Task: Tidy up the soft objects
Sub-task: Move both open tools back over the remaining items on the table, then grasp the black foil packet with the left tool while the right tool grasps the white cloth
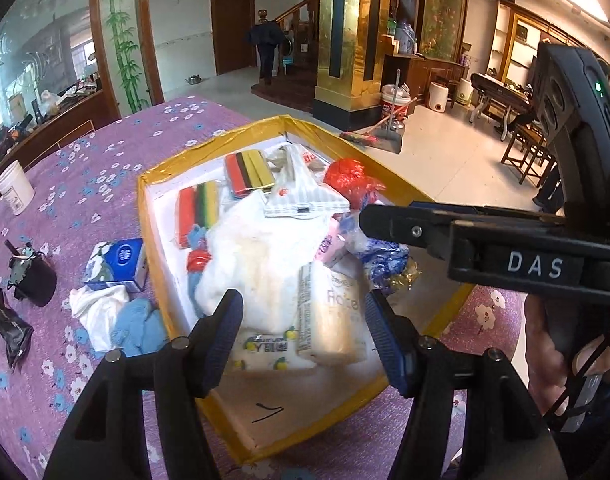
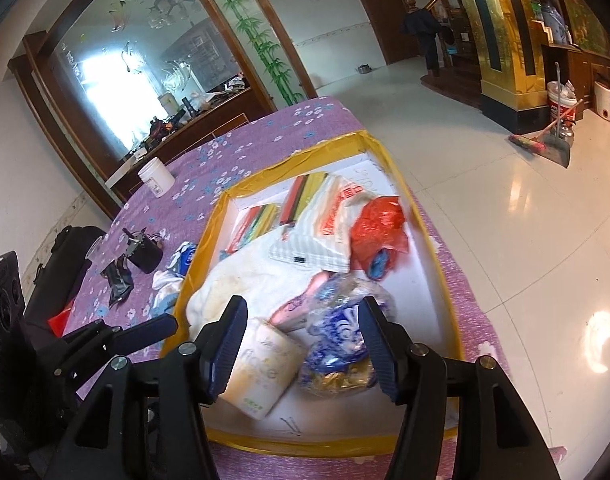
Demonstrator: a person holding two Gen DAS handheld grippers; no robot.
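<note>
A yellow-rimmed white box [image 1: 147,216] [image 2: 209,236] on the purple flowered table holds soft things: a white towel [image 1: 257,256] [image 2: 233,280], tissue packs [image 1: 333,320] [image 2: 261,372], striped sponges [image 1: 247,170] [image 2: 301,196], a red plastic bag [image 1: 349,178] [image 2: 377,224] and a blue-white bag [image 1: 381,256] [image 2: 337,340]. My left gripper [image 1: 303,340] is open and empty above the towel and tissue packs. My right gripper [image 2: 301,344] is open and empty above the tissue pack and blue-white bag; it also shows in the left wrist view [image 1: 369,220]. Left of the box lie a white cloth [image 1: 99,312], a blue cloth [image 1: 139,326] and a blue tissue pack [image 1: 119,262].
On the table's left stand a white jar [image 1: 15,186] [image 2: 156,176], a black cup [image 1: 33,276] [image 2: 145,254] and a dark wrapper [image 1: 7,328]. The tiled floor [image 2: 505,240] drops off right of the table. A broom and dustpan [image 2: 545,144] stand by the gold pillar.
</note>
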